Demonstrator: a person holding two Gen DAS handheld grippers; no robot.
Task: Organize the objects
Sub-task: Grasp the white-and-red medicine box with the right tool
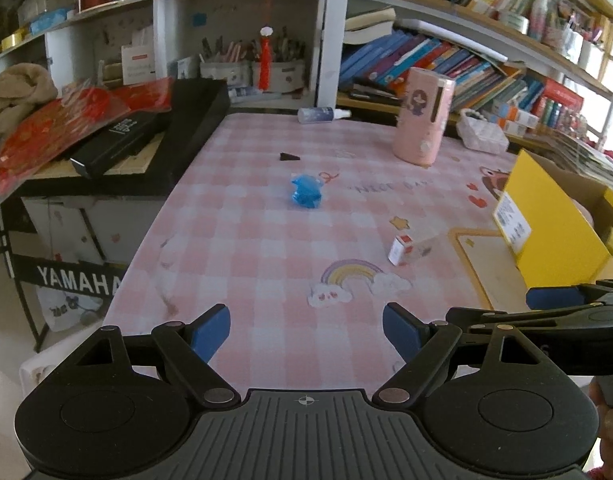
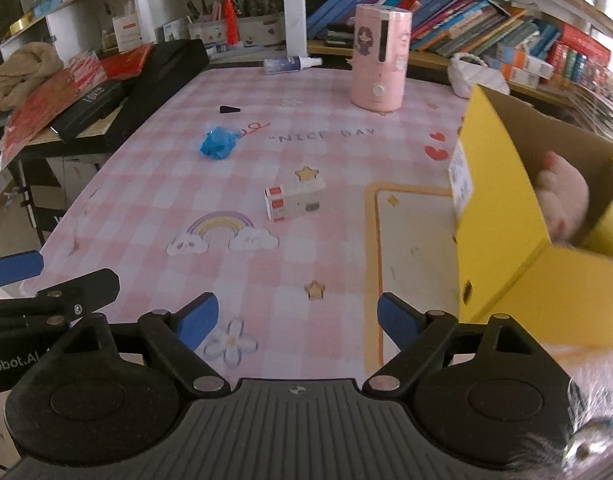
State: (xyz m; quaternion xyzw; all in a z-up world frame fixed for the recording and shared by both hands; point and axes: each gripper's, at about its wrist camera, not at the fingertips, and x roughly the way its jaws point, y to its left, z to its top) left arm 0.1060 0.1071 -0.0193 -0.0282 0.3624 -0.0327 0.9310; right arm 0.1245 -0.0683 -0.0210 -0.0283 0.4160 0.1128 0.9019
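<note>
Small box (image 2: 294, 199), ahead of open fingers (image 2: 398, 322)

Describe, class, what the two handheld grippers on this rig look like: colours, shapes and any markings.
Both the left gripper and right gripper are matte black plastic: a ribbed grey-black centre plate bearing a small crosshair mark, two round housings, and hinged linkage arms with silver pivot pins. Each finger ends in a blue pad. White "Robot.AI" lettering shows on the left gripper's side.

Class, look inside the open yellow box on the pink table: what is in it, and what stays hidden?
Inside the yellow box a pale pink fluffy thing shows. The box walls cover its lower part and the box floor, so any other contents cannot be seen.
</note>
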